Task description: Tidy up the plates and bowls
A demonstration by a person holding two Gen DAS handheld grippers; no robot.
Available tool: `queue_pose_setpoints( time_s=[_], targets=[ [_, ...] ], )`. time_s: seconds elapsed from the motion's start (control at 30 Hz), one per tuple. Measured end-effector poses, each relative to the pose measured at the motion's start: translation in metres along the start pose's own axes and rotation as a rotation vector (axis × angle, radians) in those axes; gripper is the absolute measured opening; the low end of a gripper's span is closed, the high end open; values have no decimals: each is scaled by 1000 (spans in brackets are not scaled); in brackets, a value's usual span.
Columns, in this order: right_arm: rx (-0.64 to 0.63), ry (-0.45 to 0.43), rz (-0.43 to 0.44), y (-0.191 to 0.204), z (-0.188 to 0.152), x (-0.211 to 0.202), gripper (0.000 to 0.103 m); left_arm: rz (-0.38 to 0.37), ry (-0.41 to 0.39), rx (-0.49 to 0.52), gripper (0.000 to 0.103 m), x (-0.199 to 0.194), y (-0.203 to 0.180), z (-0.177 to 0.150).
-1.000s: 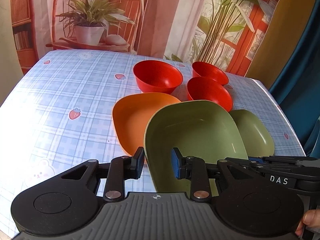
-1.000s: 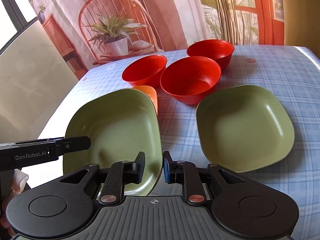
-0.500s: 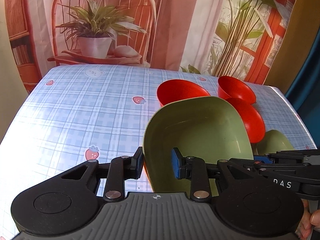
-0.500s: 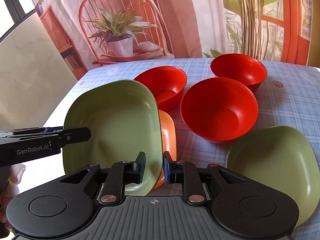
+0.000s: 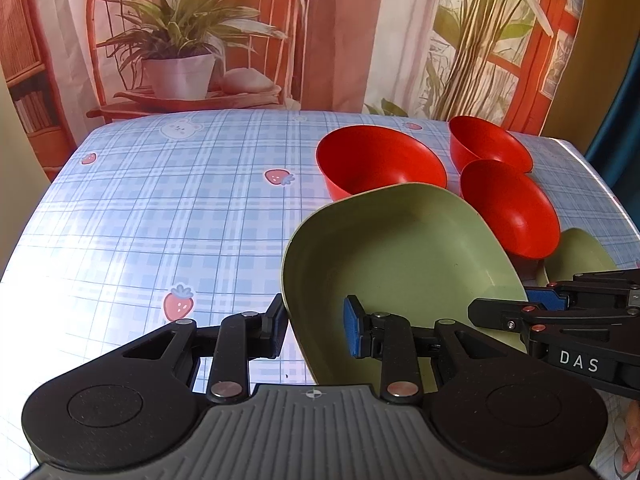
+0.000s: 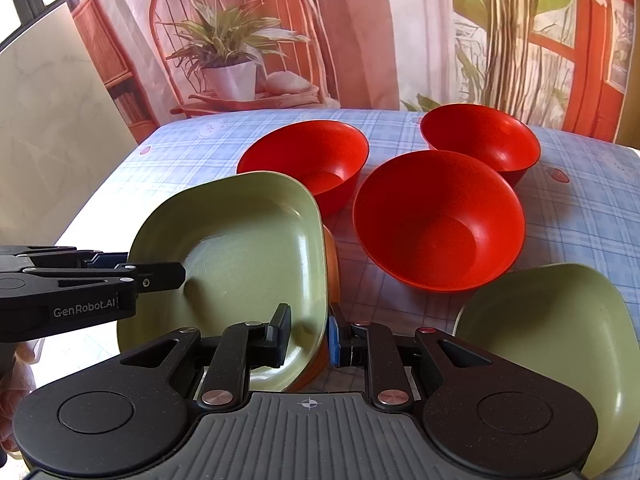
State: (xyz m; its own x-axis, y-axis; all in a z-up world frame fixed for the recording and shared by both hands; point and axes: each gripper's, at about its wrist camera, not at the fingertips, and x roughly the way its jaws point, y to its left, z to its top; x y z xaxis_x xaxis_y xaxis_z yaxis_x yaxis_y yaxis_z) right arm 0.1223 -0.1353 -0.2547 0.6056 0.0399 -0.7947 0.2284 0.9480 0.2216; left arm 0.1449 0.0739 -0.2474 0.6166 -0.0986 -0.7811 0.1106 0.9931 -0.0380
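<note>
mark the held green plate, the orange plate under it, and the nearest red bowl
held green plate [image 6: 248, 240]: right wrist view, inner floor.
orange plate [image 6: 333, 268]: right wrist view, exposed right edge.
nearest red bowl [image 6: 436, 224]: right wrist view, inner wall.

Read "DAS" in white on the black body of the right gripper [image 5: 516, 312]. Read "GenRobot.AI" in white on the black body of the left gripper [image 6: 160, 276].

Three red bowls [image 6: 438, 220] and two olive-green plates [image 6: 240, 248] sit on a surface [image 5: 160, 208] of pale blue plaid with strawberries; an orange sliver [image 6: 331, 256], probably a plate, peeks beneath.
</note>
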Motion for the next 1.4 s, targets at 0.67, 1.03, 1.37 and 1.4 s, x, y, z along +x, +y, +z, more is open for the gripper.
queue_pose_setpoints(
  time_s=[0.67, 1.03, 1.37, 1.4],
  targets=[
    [-88, -48, -59, 11, -2, -13, 38, 32, -6, 23, 33, -1, -1, 0],
    [-96, -81, -70, -1, -9, -27, 38, 5, -41, 20, 33, -17, -20, 2],
    [-105, -139, -64, -34, -11, -57, 39, -15, -60, 27, 34, -26, -57, 6],
    [-105, -145, -69, -38, -12, -59, 39, -16, -62, 23, 34, -27, -61, 6]
  ],
)
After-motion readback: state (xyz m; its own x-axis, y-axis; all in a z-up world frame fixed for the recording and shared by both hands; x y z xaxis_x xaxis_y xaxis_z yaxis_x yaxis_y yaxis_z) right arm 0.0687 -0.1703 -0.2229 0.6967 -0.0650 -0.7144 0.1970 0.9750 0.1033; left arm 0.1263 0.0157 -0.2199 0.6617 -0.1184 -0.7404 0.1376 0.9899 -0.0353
